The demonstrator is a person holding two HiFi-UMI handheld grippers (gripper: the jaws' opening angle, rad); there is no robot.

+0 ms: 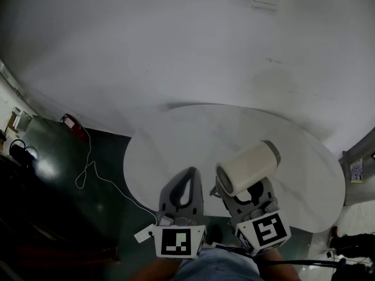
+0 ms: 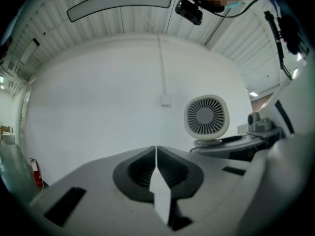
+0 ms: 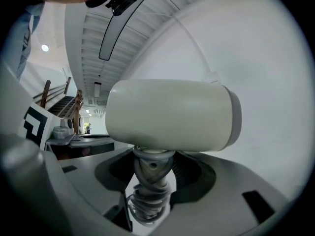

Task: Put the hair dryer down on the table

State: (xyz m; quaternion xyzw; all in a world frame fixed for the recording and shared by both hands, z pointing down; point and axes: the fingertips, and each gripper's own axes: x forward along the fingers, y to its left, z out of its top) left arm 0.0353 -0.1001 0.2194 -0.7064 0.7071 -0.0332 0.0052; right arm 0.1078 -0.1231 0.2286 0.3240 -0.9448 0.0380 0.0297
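Cream plastic hair dryer [image 1: 249, 167] [image 3: 172, 114] in the right gripper [image 1: 246, 195] [image 3: 150, 166]. The barrel lies crosswise just above the jaws. The jaws stand wide and clamp the grey handle below the barrel; the cord [image 3: 146, 203] is coiled round the handle lower down. In the head view the dryer sits over the near part of the round white table [image 1: 176, 139]. The left gripper [image 1: 188, 177] [image 2: 156, 154] is just beside it, jaws pressed together, nothing between. Its view catches the dryer's slotted end [image 2: 206, 116].
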